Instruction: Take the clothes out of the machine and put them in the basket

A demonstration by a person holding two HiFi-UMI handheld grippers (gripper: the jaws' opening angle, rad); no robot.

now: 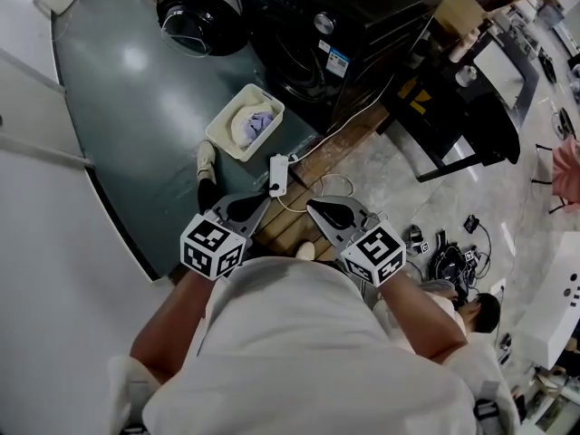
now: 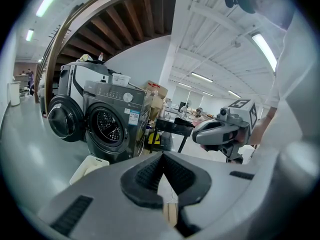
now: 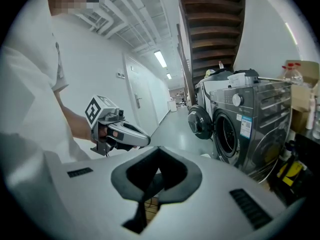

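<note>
The black washing machine (image 1: 335, 34) stands ahead with its round door (image 1: 195, 16) swung open to the left. In the left gripper view I see only the bare perforated drum (image 2: 106, 125) through the opening. On the floor in front sits a white basket (image 1: 220, 134) holding pale lilac and white clothes (image 1: 256, 121). I hold both grippers close to my chest, well back from the machine. The left gripper (image 1: 254, 204) is shut with nothing in it, and so is the right gripper (image 1: 319, 209). Each one shows in the other's view: right gripper (image 2: 222, 131), left gripper (image 3: 120, 133).
A white power strip (image 1: 278, 175) with its cable lies on wooden boards (image 1: 313, 175) just ahead of my grippers. A black stand (image 1: 453, 125) is right of the machine, with cables and small gear (image 1: 444, 261) on the floor beyond. The green floor (image 1: 136, 89) spreads to the left.
</note>
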